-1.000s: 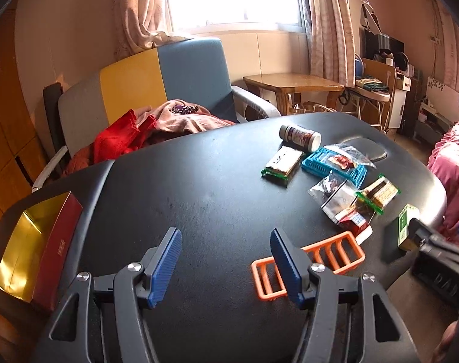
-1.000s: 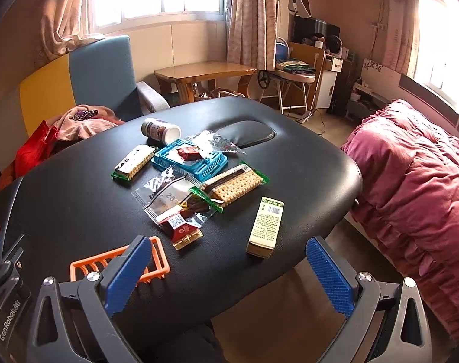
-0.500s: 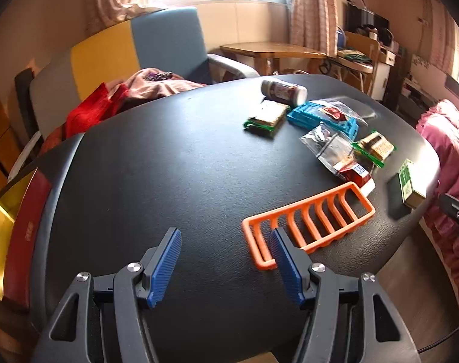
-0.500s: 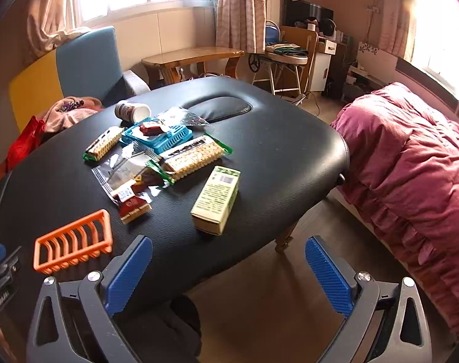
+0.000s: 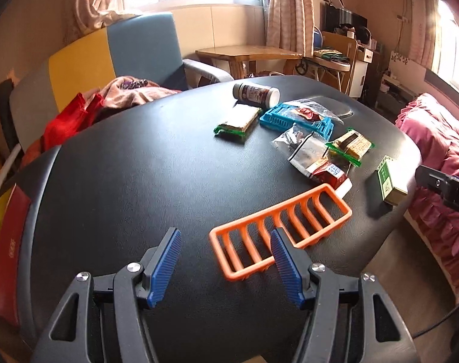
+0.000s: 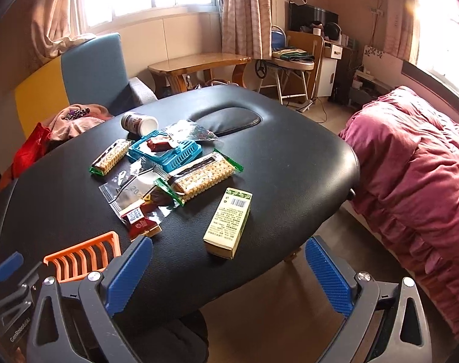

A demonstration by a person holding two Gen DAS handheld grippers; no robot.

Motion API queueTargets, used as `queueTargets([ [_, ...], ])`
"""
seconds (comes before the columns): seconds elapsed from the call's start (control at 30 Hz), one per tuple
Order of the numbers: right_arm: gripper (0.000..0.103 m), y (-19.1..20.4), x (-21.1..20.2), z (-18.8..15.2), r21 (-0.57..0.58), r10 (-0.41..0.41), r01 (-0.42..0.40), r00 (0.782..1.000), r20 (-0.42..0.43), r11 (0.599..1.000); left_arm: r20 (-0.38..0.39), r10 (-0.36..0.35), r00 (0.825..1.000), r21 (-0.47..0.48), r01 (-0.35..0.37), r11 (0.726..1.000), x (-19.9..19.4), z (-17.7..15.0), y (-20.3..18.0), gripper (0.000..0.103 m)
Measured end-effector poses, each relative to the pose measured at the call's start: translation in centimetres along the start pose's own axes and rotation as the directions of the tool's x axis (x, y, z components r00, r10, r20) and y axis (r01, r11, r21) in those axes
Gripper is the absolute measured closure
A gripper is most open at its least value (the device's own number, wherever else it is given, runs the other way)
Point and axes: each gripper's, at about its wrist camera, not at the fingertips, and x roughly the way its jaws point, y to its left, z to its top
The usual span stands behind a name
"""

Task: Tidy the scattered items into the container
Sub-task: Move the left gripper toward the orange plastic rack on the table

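On the black padded table [image 5: 138,181] [image 6: 289,157] lie an orange slatted basket [image 5: 279,234] [image 6: 84,255], a blue basket [image 5: 295,119] [image 6: 167,152] with a red packet in it, two cracker packs [image 5: 237,122] [image 6: 200,178], a clear bag [image 6: 135,186], a red snack packet [image 5: 329,175] [image 6: 140,222], a green carton [image 5: 391,181] [image 6: 229,222] and a toppled jar [image 5: 255,93] [image 6: 138,122]. My left gripper [image 5: 224,267] is open, its right finger over the orange basket's near end. My right gripper [image 6: 229,275] is open wide just short of the green carton.
A yellow and blue armchair [image 5: 108,57] with clothes stands behind the table. A red and gold box [image 5: 5,242] sits off the table's left edge. A bed with a pink cover [image 6: 416,181] lies to the right. A wooden side table [image 6: 196,63] is by the window.
Both grippers have moved forward and to the right over the table. The orange basket now lies close under my left gripper, and the green carton is nearer my right gripper. Both stay open.
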Motion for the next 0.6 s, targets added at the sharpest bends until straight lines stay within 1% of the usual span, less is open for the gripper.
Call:
queueTargets([
  [0.17, 0.001, -0.1, 0.1, -0.4, 0.011, 0.006, -0.006, 1.000, -0.012, 1.000, 0.009, -0.055, 0.998, -0.017, 0.055, 0.998, -0.8, -1.9, 2.6, 0.041],
  [0.2, 0.001, -0.1, 0.2, -0.4, 0.014, 0.007, -0.007, 1.000, -0.015, 1.000, 0.012, -0.078, 0.997, -0.011, 0.078, 0.997, -1.0, -2.2, 3.1, 0.041],
  [0.27, 0.001, -0.2, 0.2, -0.6, 0.019, 0.010, -0.010, 1.000, -0.019, 1.000, 0.020, -0.099, 0.995, 0.007, 0.099, 0.995, -1.3, -2.8, 3.6, 0.041],
  [0.33, 0.001, -0.2, 0.3, -0.8, 0.021, 0.012, -0.012, 1.000, -0.023, 1.000, 0.013, -0.134, 0.991, 0.014, 0.133, 0.991, -1.2, -3.1, 3.9, 0.041],
  [0.5, 0.001, 0.0, 0.4, -1.2, 0.020, 0.013, -0.013, 0.999, -0.032, 1.000, 0.003, -0.181, 0.983, 0.032, 0.181, 0.983, -0.9, -2.9, 3.2, 0.041],
  [0.6, 0.001, -0.2, 0.4, -1.3, 0.023, 0.009, -0.008, 0.999, -0.035, 1.000, 0.003, -0.215, 0.977, 0.079, 0.214, 0.974, -0.9, -2.2, 1.7, 0.042],
])
